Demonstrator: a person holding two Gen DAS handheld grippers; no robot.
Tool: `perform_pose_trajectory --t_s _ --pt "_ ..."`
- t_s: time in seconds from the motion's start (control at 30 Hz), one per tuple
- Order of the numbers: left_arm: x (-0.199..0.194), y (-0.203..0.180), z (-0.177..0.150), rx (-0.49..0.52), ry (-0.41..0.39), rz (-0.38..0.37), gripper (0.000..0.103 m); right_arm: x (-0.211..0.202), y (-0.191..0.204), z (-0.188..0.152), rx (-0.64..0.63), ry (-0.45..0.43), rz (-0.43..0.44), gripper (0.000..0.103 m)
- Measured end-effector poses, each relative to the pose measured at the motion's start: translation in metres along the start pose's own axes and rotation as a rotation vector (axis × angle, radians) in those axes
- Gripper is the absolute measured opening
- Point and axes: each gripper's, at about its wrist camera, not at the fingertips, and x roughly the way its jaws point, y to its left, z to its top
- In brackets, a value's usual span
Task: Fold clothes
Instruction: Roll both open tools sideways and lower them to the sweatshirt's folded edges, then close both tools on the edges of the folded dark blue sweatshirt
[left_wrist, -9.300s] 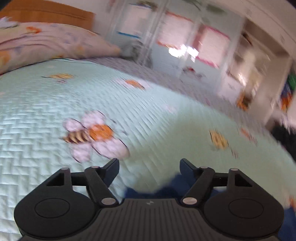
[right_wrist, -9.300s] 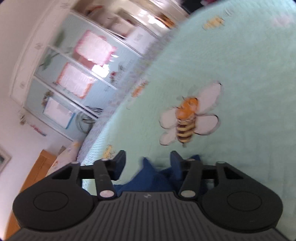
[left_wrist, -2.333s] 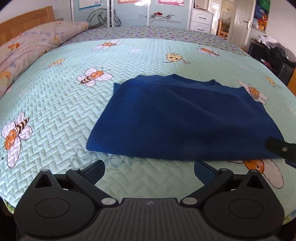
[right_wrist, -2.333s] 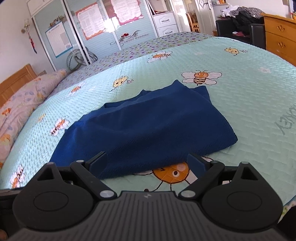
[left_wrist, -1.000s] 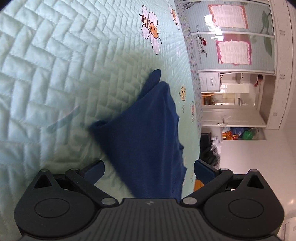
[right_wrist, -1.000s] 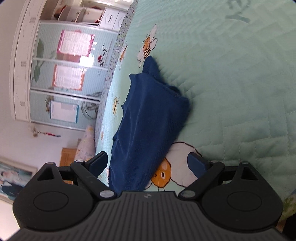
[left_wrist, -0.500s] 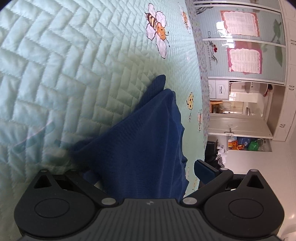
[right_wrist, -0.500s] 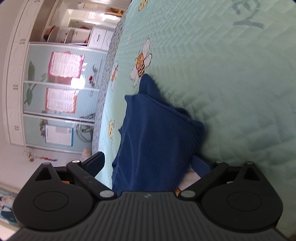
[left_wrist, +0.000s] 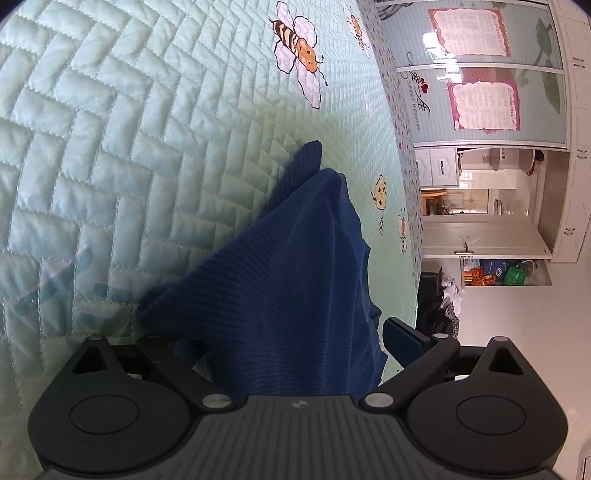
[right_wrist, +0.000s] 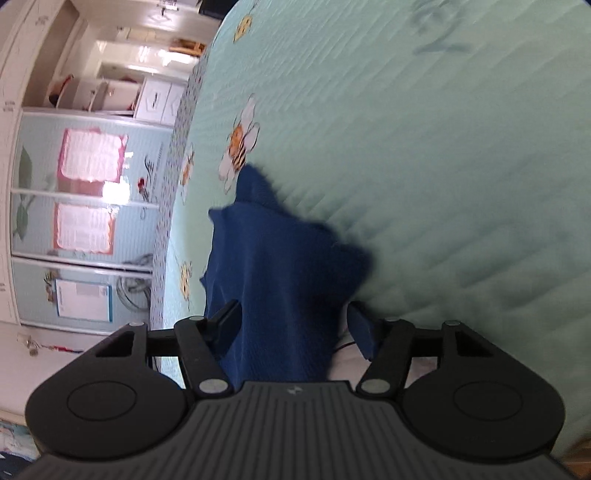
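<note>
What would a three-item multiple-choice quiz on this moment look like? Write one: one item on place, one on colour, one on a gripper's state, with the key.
1. Where does the garment lie?
A. on the bee-print bedspread
B. on a wooden floor
C. inside a drawer

2. What colour is the garment?
A. red
B. dark blue
C. white

3. How does the left gripper stand to the garment?
A. shut, far from it
B. open, with cloth between its fingers
C. open, pointing at the ceiling

Key:
1 A, the cloth rests on the quilted mint cover with bees in both views.
2 B, it is navy in both views.
3 B, its fingers stand wide apart on either side of the cloth. The right gripper does likewise.
</note>
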Motion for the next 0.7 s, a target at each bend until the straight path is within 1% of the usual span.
perform_pose_trajectory --t_s 0.03,0.13,0.17,0.23,0.27,0.3,0.37,0.43,0.5,0.6,0.7 --pt "-0.001 0.0 0.0 0.01 0.004 0.005 0.098 -0.004 0.0 0.004 -0.011 -0.008 -0.001 0.066" --pt "-0.005 -0.005 -0.002 0.067 0.018 0.025 0.098 -0.003 0.002 0.019 -0.063 0.03 -0.006 0.069" --pt "-0.007 -0.006 -0.004 0.091 0.021 0.032 0.098 -0.002 0.005 0.023 -0.092 0.061 -0.01 0.069" --pt "-0.012 -0.008 -0.007 0.132 0.022 0.046 0.099 -0.005 0.015 0.021 -0.187 0.089 -0.02 0.072" --pt "-0.014 -0.008 -0.008 0.147 0.016 0.056 0.099 -0.007 0.02 0.018 -0.241 0.079 -0.024 0.074" --pt "-0.018 -0.009 -0.009 0.165 0.007 0.067 0.1 -0.009 0.024 0.014 -0.296 0.062 -0.029 0.079" --pt "-0.026 -0.01 -0.011 0.204 -0.011 0.091 0.101 -0.013 0.031 0.006 -0.385 0.032 -0.034 0.082" --pt "-0.033 -0.01 -0.011 0.224 -0.017 0.101 0.102 -0.014 0.033 0.004 -0.408 0.039 -0.014 0.083" --pt "-0.036 -0.008 -0.004 0.227 0.002 0.101 0.102 -0.013 0.032 0.011 -0.39 0.06 0.003 0.084" --pt "-0.035 -0.004 0.015 0.219 0.077 0.092 0.102 -0.008 0.027 0.03 -0.35 0.118 0.023 0.085" --pt "-0.026 0.001 0.041 0.205 0.161 0.074 0.102 -0.003 0.023 0.058 -0.363 0.192 0.033 0.086"
